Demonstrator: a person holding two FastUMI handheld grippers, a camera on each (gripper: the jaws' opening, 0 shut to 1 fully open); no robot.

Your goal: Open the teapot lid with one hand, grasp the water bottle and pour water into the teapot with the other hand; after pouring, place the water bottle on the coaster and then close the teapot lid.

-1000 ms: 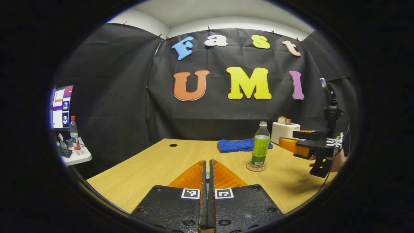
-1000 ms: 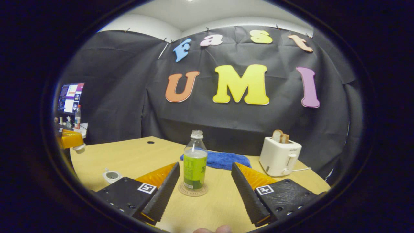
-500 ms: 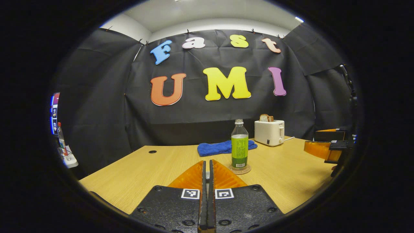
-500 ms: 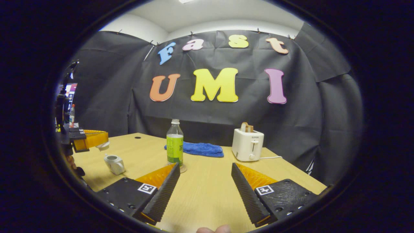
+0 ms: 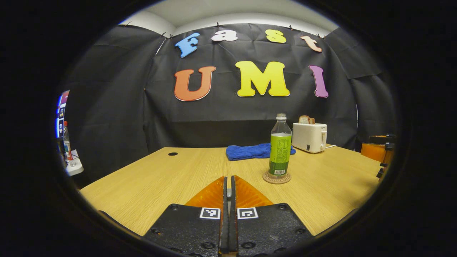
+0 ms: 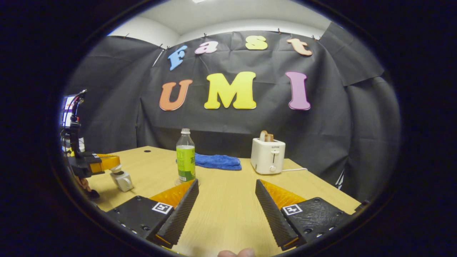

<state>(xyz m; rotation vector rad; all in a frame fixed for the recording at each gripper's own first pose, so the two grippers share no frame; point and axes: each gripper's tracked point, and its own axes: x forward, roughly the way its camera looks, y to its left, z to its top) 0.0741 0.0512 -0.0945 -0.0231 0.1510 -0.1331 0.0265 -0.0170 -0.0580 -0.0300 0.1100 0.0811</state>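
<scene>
The wooden surface [image 5: 160, 182] carries everything; at its back lie a blue towel [image 5: 250, 151] and a white toaster [image 6: 267, 156]. The water bottle [image 5: 280, 148] stands upright on its coaster [image 5: 277, 177], so the pour looks done and closing the teapot remains. In the right gripper view the small white teapot [image 6: 122, 179] sits near the left edge, with the left gripper [image 6: 107, 162] right above it, holding what appears to be the lid [image 6: 115, 167] just over the pot's mouth; the left is the nearer hand, and its next move is probably straight down. In its own view the left gripper's fingers [image 5: 224, 200] are pressed nearly together, too close to tell what lies between, and the teapot sits below the frame. The right gripper [image 6: 226, 200] is spread wide and empty, near the bottle
</scene>
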